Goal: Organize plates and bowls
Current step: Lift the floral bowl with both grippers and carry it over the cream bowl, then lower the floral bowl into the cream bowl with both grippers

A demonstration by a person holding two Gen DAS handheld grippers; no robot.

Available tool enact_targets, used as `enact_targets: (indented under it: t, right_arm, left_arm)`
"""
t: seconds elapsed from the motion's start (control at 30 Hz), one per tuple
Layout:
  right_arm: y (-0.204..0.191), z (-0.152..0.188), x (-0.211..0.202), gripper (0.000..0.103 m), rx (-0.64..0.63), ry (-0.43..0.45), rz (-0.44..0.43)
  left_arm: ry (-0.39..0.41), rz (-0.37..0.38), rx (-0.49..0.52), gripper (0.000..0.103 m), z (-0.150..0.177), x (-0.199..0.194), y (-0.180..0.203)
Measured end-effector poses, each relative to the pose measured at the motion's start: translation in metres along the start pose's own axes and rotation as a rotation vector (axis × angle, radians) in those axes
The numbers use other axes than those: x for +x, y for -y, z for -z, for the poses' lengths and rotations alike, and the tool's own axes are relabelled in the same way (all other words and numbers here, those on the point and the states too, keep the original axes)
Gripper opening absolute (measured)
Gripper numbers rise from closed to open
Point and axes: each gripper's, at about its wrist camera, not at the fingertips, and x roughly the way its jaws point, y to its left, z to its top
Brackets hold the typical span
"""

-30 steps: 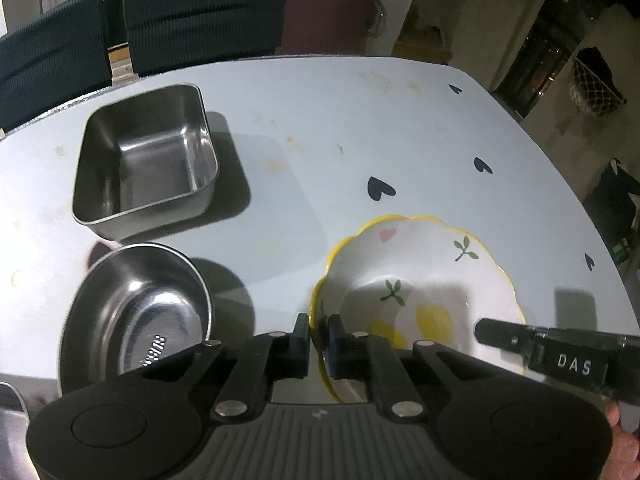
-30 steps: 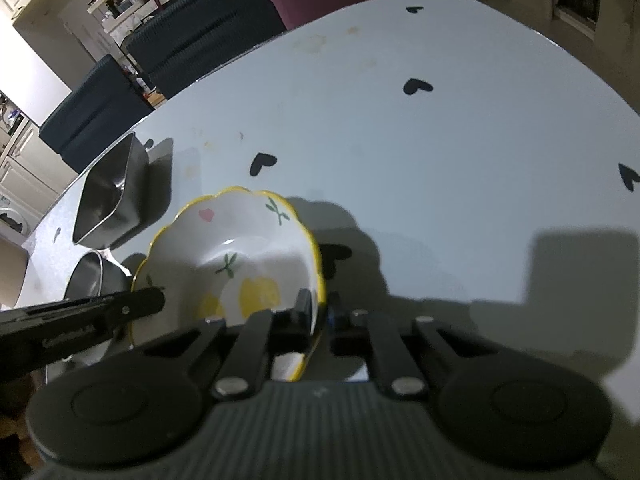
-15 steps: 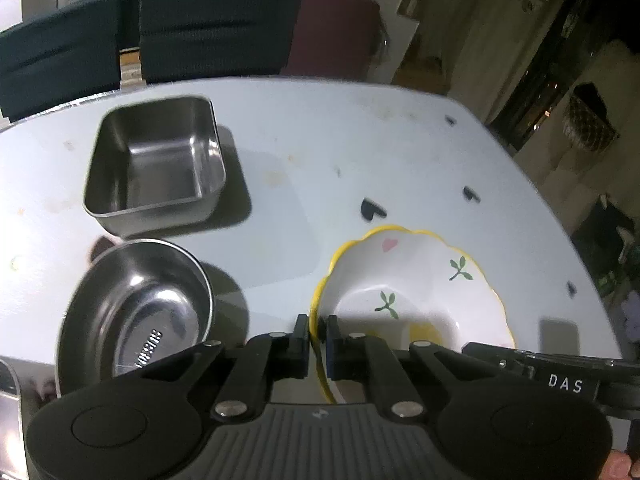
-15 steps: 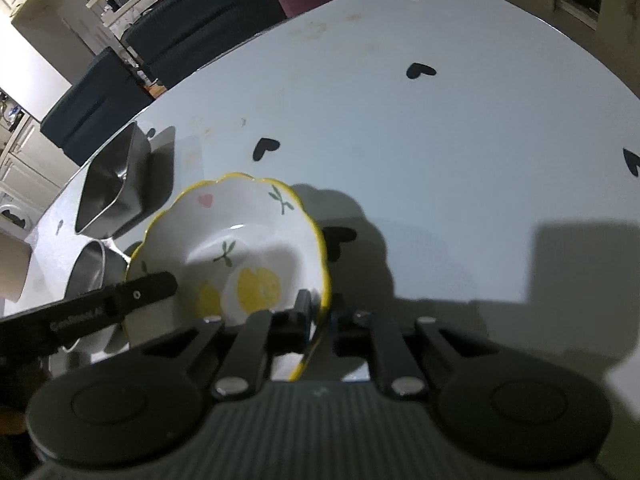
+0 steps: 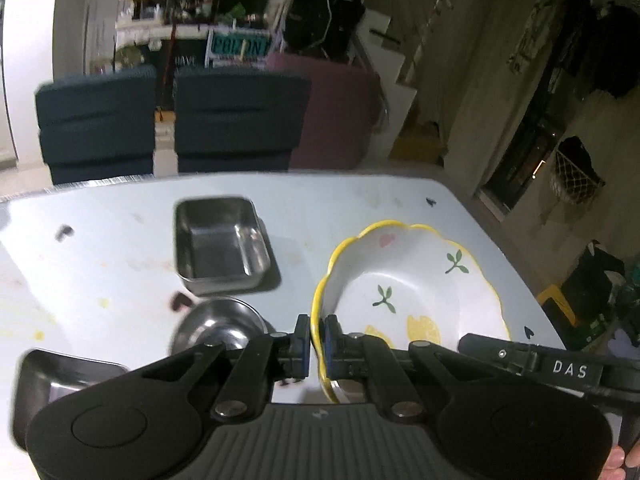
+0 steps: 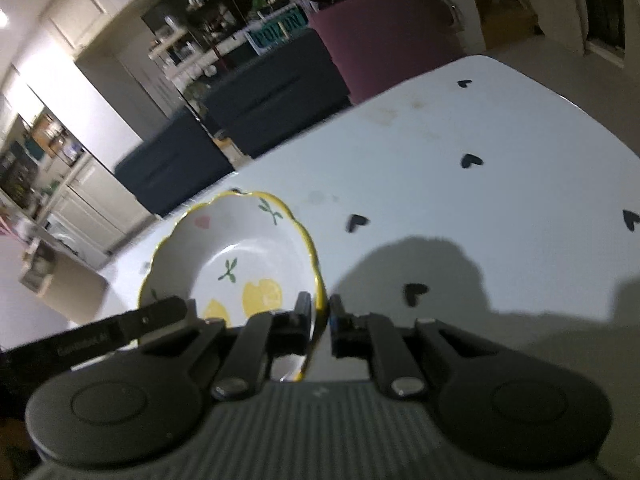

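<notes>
Risk of slippage at two thin rim pinches, with the ceramic bowl (image 5: pixel 412 280) carried clear of the desk (image 5: pixel 120 248). From the left of the left wrist view: a steel tray corner (image 5: pixel 52 376) at the frame edge, a round steel bowl (image 5: pixel 218 324) just beside it, and a square steel container (image 5: pixel 220 244) farther back, all resting on the desk. The left hand-held gripper (image 5: pixel 315 340) is closed on the bowl's scalloped yellow rim, one pad inside the wall and one outside. To the right, the right hand-held gripper (image 6: pixel 320 316) is likewise clamped on the opposite rim, as its own view shows. The bowl appears lifted and tilted, with its shadow cast on the desk below. Probable failures: the glazed rim sliding out of either pinch if the two hands drift apart or rotate unevenly; the scalloped edge seating poorly between flat pads; the bowl dropping onto the steel ware beneath and chipping. Motion blur in the background suggests brisk travel, which would worsen any slip.
</notes>
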Motion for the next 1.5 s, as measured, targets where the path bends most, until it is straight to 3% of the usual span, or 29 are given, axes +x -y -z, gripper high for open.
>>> enact_targets:
  t: [0.33,0.6,0.8,0.97,1.5]
  right_arm:
    - [-0.043,0.019,-0.038,0.011,-0.074,0.005,-0.101]
    - [-0.071,0.043,-0.038,0.011,-0.147,-0.074,-0.129]
    - [-0.067,0.056,-0.027,0.011,-0.189,-0.181,-0.114]
    - [-0.067,0.066,-0.014,0.011,-0.205,-0.246,-0.078]
    - [-0.079,0.086,0.007,0.010,-0.268,-0.351,0.013]
  left_arm:
    - [0.057,-0.059,-0.001,0.008,0.023,-0.085,-0.020]
    - [0.038,-0.083,-0.046,0.007,0.064,-0.115,-0.052]
    - [-0.039,-0.062,-0.134,0.008,0.097,-0.103,-0.081]
    - [-0.101,-0.045,-0.157,0.008,0.104,-0.092,-0.093]
    - [-0.245,-0.052,-0.170,0.009,0.125,-0.058,-0.101]
